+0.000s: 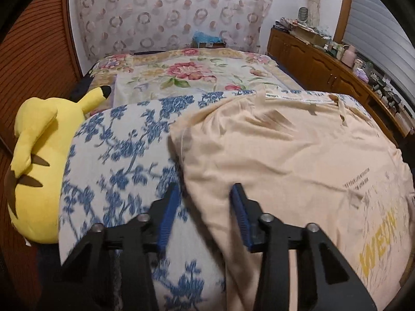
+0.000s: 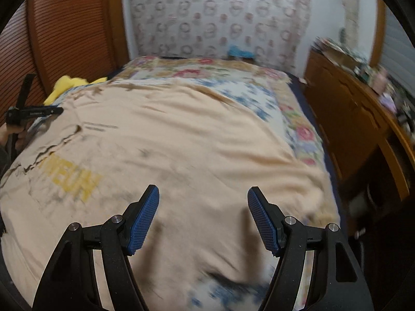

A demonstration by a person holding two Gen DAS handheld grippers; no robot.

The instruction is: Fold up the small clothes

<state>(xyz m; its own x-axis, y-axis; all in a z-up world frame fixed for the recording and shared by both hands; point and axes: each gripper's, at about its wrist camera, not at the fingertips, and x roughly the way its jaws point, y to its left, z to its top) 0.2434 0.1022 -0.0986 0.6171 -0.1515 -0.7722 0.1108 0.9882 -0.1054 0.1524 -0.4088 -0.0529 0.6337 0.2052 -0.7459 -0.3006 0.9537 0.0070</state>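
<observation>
A peach T-shirt with yellow lettering lies spread on the blue-flowered sheet of the bed. In the left wrist view my left gripper hovers at the shirt's left edge. Its blue pads stand narrowly apart, with the cloth edge lying between them and no pad pressing on it. The right wrist view shows my right gripper wide open above the shirt, near its right part, with nothing held. The left gripper also shows at the shirt's far left side. That view is blurred.
A yellow plush toy lies at the bed's left side by the wooden slatted wall. A floral bedcover covers the far half. A wooden cabinet crowded with small items runs along the right.
</observation>
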